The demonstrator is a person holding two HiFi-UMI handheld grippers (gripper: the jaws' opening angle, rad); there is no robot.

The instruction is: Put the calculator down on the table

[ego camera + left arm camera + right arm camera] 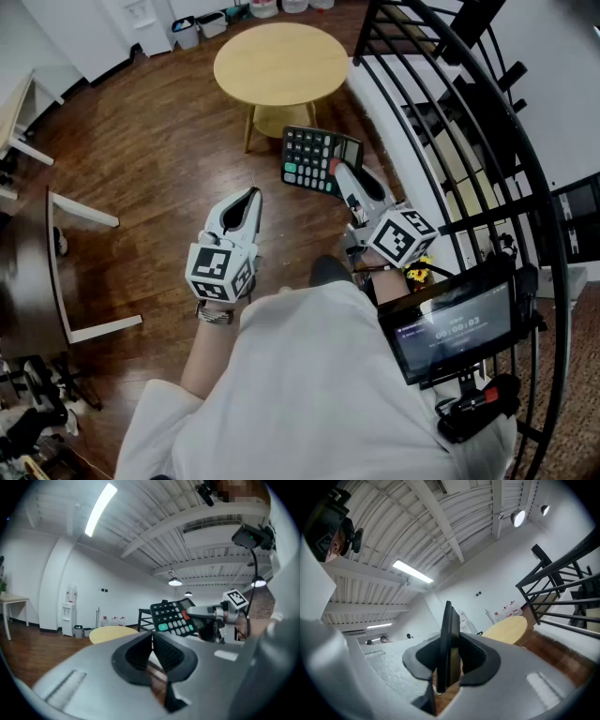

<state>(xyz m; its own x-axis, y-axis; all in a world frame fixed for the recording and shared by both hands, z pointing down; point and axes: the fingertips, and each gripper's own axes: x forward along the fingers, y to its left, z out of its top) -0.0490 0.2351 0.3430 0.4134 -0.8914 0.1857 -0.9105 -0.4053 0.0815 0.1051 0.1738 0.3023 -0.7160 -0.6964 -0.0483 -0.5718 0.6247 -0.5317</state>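
We clamp the calculator (312, 157) in our right tool (343, 174), our left tool (250, 194) closed and empty beside it, the round tabletop (281, 62) ahead of both.

Counted one calculator (314, 155), one round worktop (281, 61). Two grippers: left gripper (249, 195), right gripper (341, 172). One black stair railing (555, 562).

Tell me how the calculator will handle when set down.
The calculator looks like a stiff, thin slab, so it likely won't flex. Gripped at one edge by the right gripper, it may pivot in the jaws. Being flat, it should lie steady on the table.
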